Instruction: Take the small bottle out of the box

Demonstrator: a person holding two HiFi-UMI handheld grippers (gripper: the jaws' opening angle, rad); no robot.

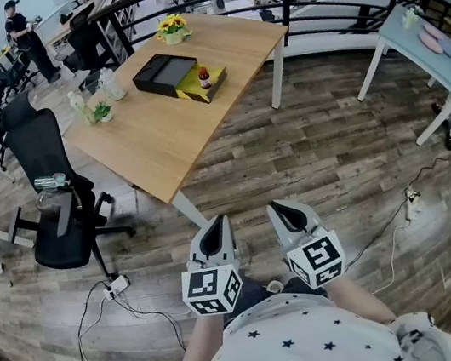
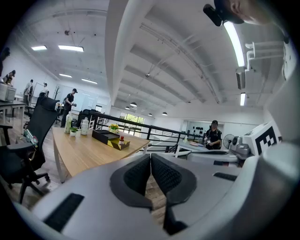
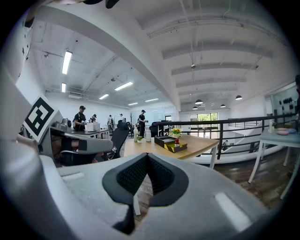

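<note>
Closest to us, below the star-printed shirt [image 1: 298, 344], we hold the left gripper [image 1: 216, 230] and the right gripper [image 1: 286, 212] side by side over the grey plank floor [image 1: 342, 155]. Each is a smooth grey shell with ribbed black pads, its jaws pressed together on nothing. Well ahead, on the rectangular pale-wood table [image 1: 159, 144], the small bottle [image 1: 204, 76], red-capped, stands upright in the yellow box [image 1: 197, 91], which touches a flat black tray [image 1: 163, 74].

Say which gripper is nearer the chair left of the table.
Left. The left gripper is right of the chair; the right gripper is farther right, beyond it.
</note>
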